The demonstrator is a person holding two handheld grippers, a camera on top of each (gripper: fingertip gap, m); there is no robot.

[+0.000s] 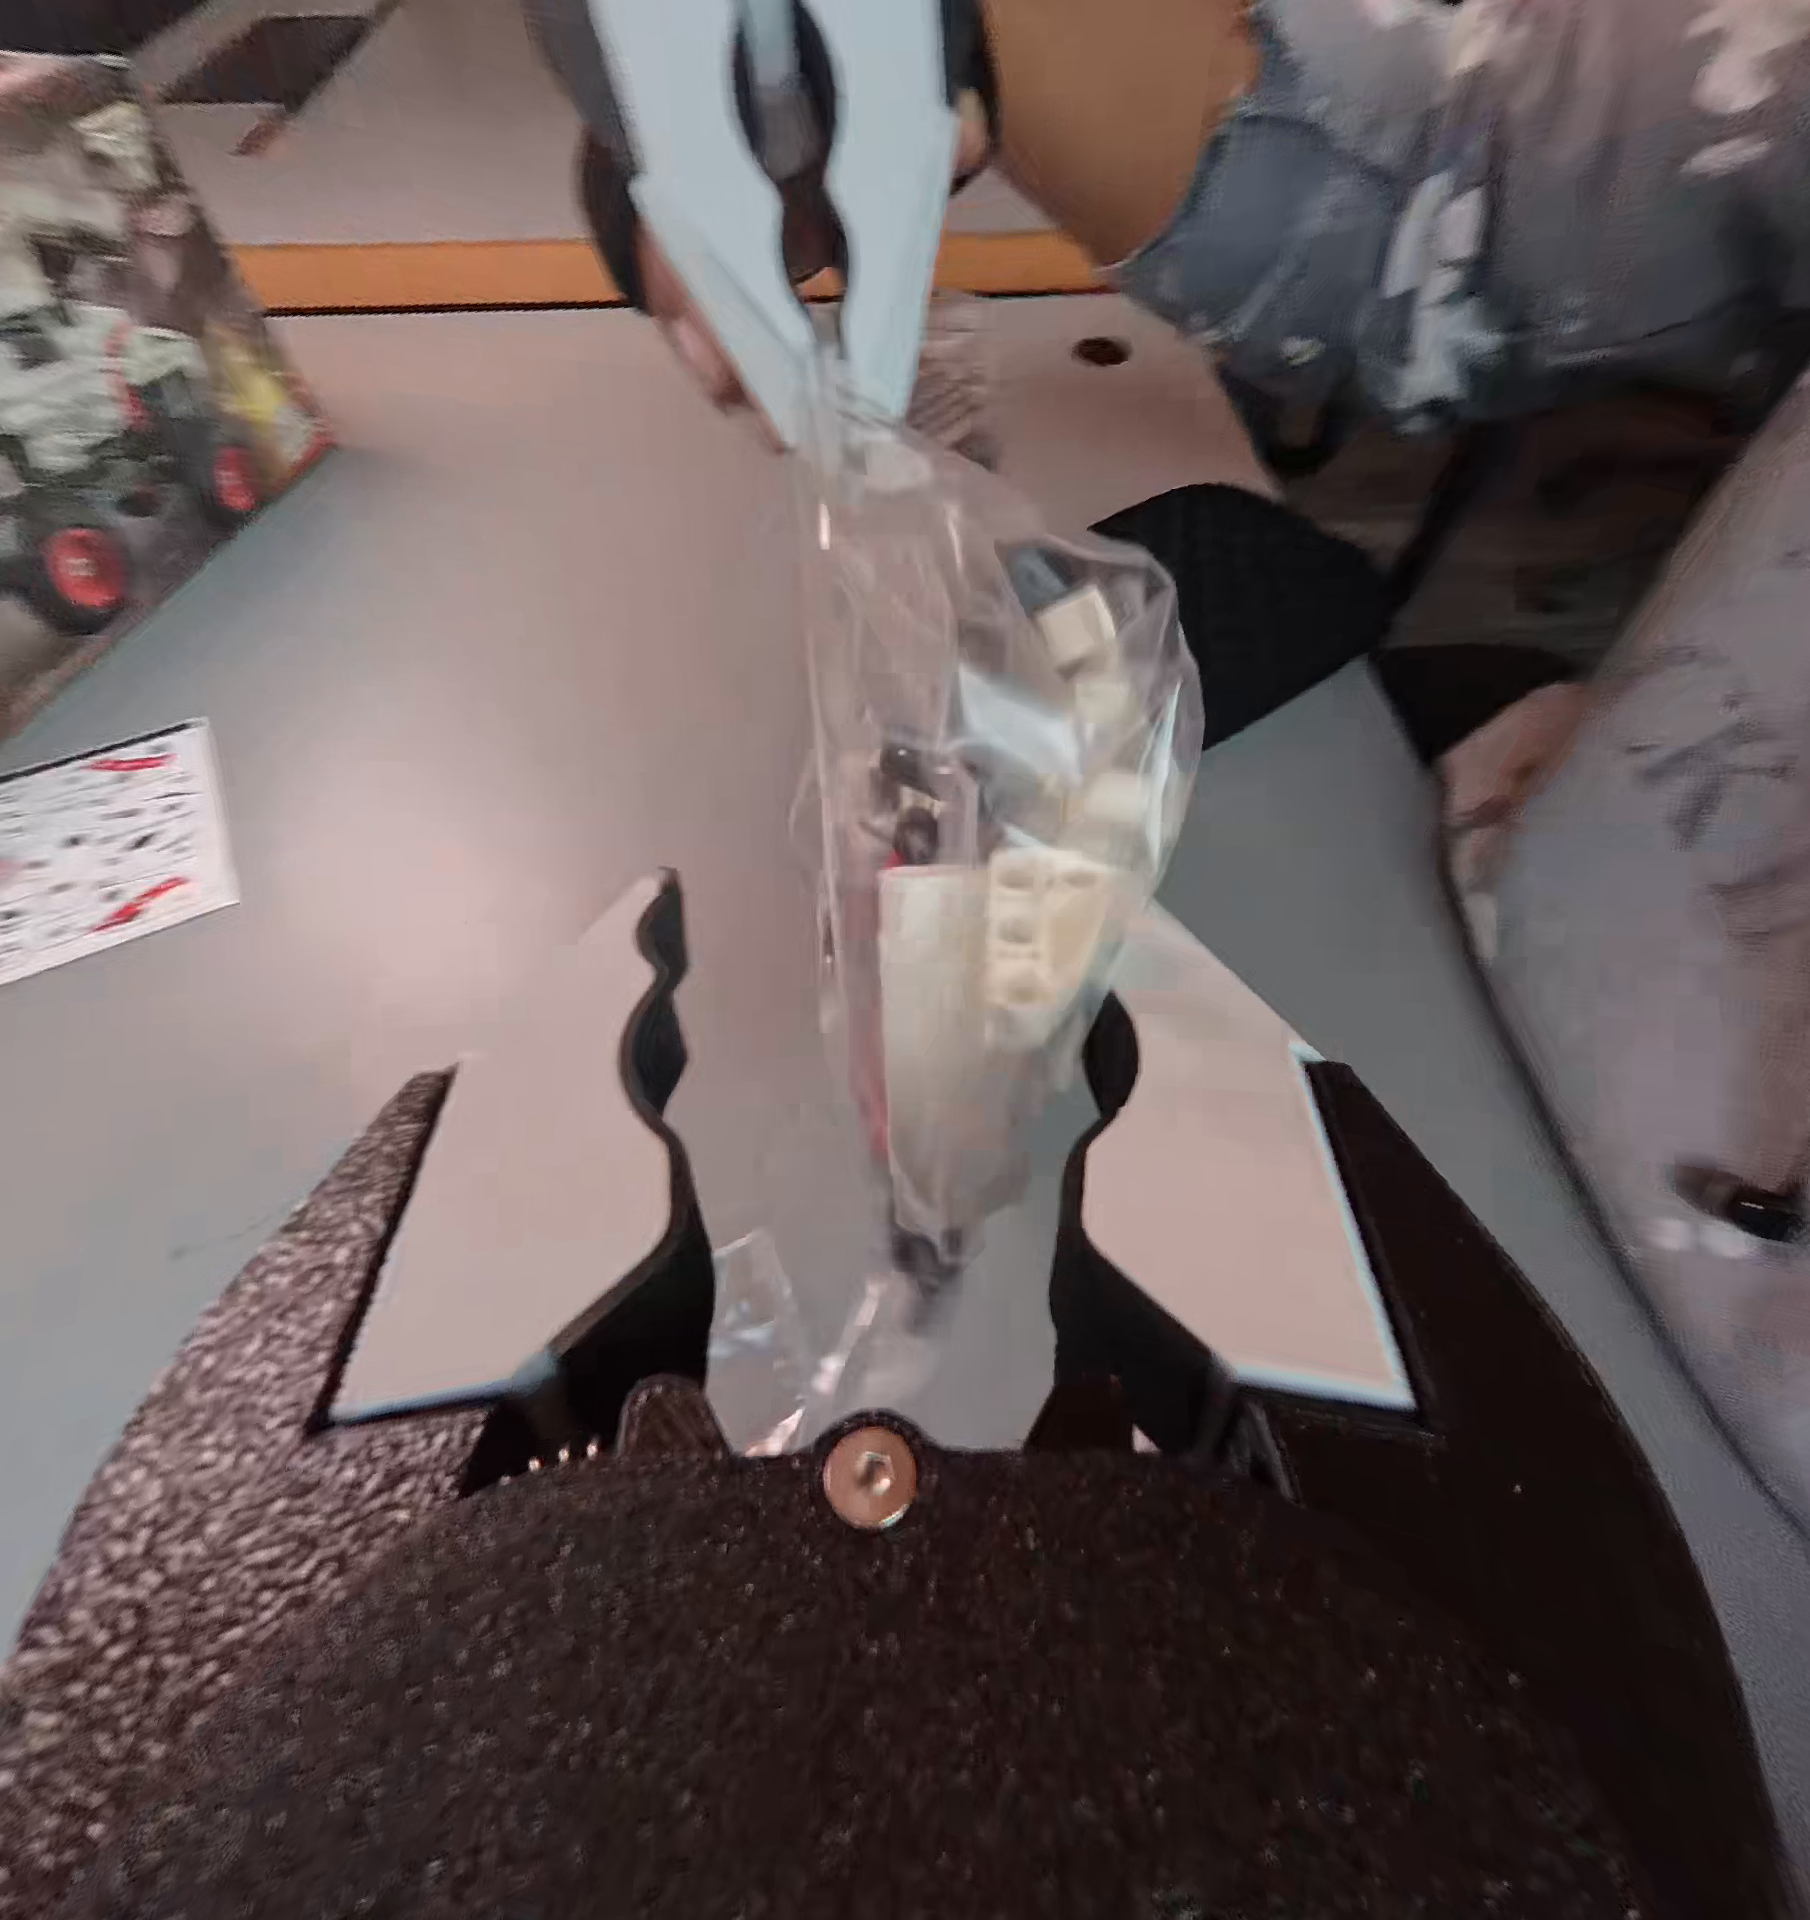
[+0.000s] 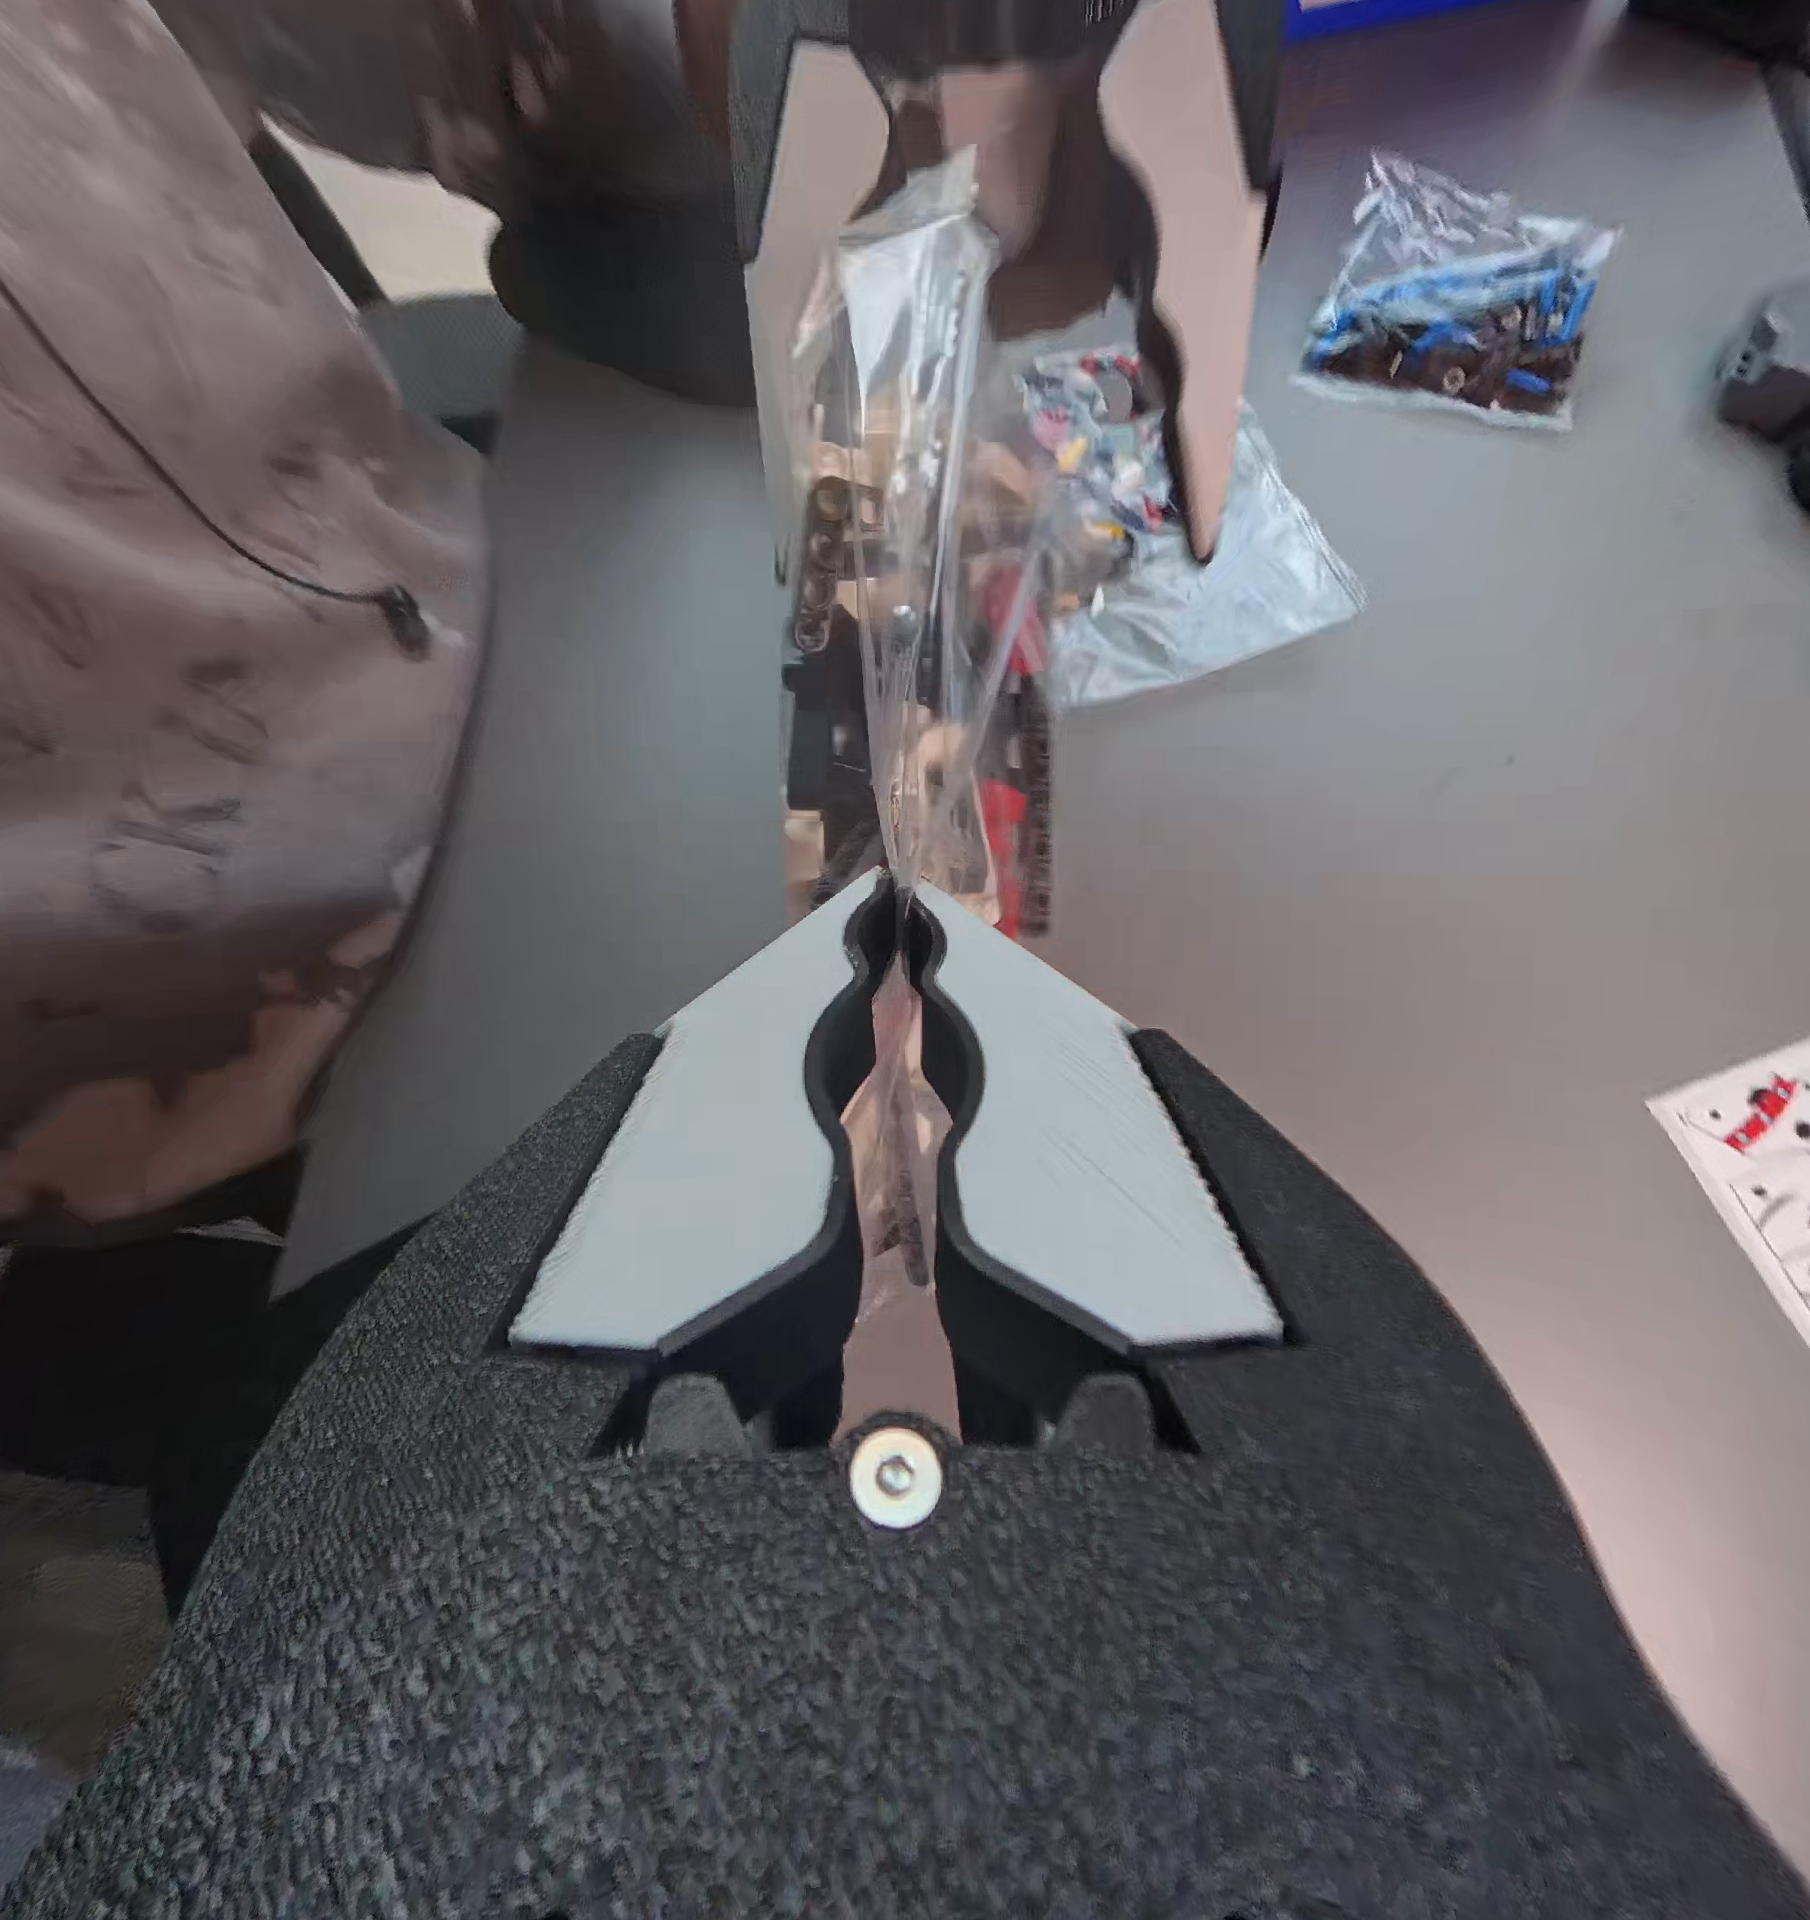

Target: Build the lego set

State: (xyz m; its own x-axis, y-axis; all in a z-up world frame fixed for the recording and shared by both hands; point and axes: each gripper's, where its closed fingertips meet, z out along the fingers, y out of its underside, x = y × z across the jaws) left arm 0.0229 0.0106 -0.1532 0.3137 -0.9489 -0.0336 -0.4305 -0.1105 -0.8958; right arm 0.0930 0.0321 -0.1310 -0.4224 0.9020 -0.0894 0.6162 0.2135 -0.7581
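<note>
**Opening the parts bag**

I have my right gripper (image 2: 896,902) pinched shut on the edge of the clear parts bag (image 1: 994,831), which hangs mid-frame above the table (image 1: 465,727). My left gripper (image 1: 885,945) is spread open around the bag's lower end. Next, I judge: close left, pull apart.

No legible text. Print on box (image 1: 80,416) far left and sticker sheet (image 1: 70,852) near left is too blurred.
</note>
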